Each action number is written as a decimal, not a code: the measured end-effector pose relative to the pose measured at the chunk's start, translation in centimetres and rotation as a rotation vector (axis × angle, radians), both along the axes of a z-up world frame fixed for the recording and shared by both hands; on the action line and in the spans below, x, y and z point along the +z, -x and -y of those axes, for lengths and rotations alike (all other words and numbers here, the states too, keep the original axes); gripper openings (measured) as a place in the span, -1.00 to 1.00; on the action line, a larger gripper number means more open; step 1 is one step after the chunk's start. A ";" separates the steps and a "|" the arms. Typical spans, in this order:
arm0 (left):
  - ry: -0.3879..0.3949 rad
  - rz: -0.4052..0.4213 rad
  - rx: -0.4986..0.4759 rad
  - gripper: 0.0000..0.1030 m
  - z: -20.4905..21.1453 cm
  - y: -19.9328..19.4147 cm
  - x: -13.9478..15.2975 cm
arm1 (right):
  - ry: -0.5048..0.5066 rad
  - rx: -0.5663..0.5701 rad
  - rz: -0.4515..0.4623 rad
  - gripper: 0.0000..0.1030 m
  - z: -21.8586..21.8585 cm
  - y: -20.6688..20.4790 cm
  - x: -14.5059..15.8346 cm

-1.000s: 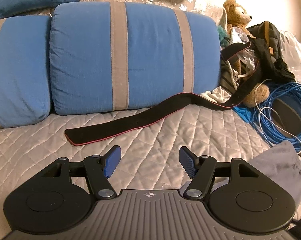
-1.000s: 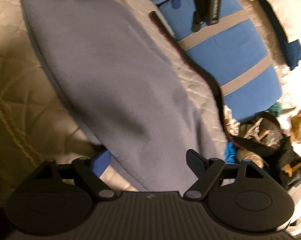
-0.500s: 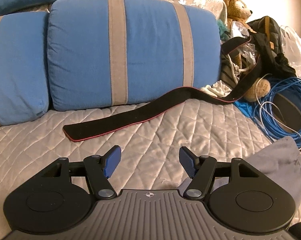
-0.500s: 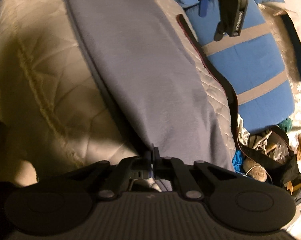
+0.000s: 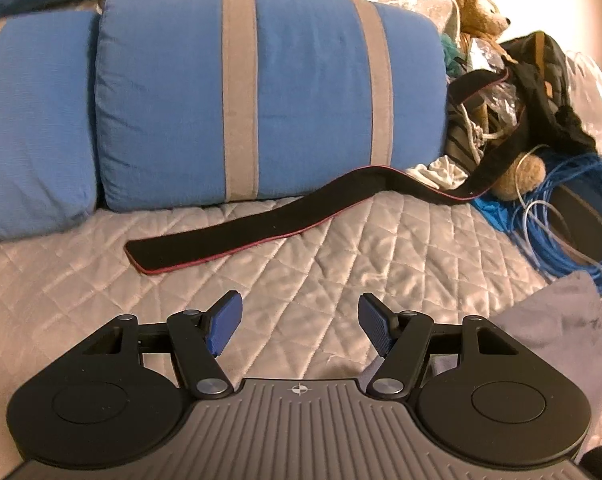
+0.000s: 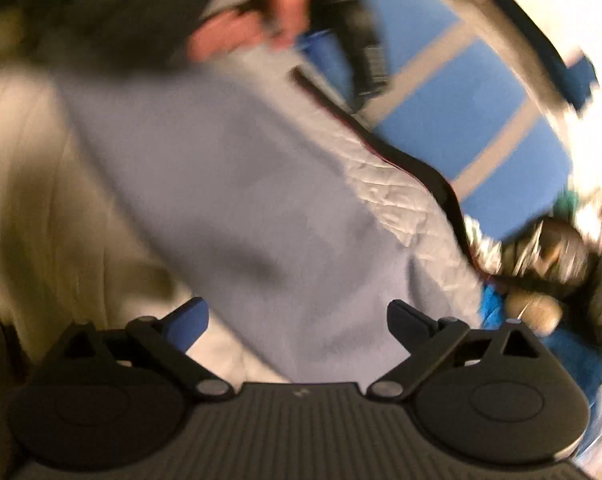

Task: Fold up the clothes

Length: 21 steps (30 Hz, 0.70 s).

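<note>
A grey-lilac garment [image 6: 221,184] lies spread across the quilted bedspread [image 5: 341,256]; one corner of this garment [image 5: 561,328] shows at the lower right of the left wrist view. My right gripper [image 6: 297,320] hovers over the near edge of the cloth. Its jaws are opening and stand wide, the pads clear of the fabric beneath them. My left gripper [image 5: 299,320] is open above bare quilt with nothing between its fingers. The right wrist view is blurred; a person's hand [image 6: 261,12] holds the left gripper at its top.
Blue pillows with grey stripes [image 5: 241,92] line the back. A long black strap [image 5: 261,228] lies across the quilt before them. At the right sit a teddy bear [image 5: 477,4], a dark bag [image 5: 541,60] and coiled blue cable [image 5: 573,216].
The right gripper, shut on the garment's near edge half a second ago, now has its jaws wide apart and has rolled and lifted. The left gripper has hardly moved.
</note>
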State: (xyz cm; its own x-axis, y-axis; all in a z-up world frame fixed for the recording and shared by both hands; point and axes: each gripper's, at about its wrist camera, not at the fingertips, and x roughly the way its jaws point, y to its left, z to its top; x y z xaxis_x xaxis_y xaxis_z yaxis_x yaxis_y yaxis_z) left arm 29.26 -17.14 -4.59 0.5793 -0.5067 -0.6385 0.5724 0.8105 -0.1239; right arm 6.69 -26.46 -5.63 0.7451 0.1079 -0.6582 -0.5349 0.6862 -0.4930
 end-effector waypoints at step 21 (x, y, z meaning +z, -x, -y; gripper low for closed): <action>0.077 -0.286 -0.355 -0.93 1.4 -0.2 -3.5 | -0.520 -0.385 -0.158 1.00 0.5 -7.8 -3.7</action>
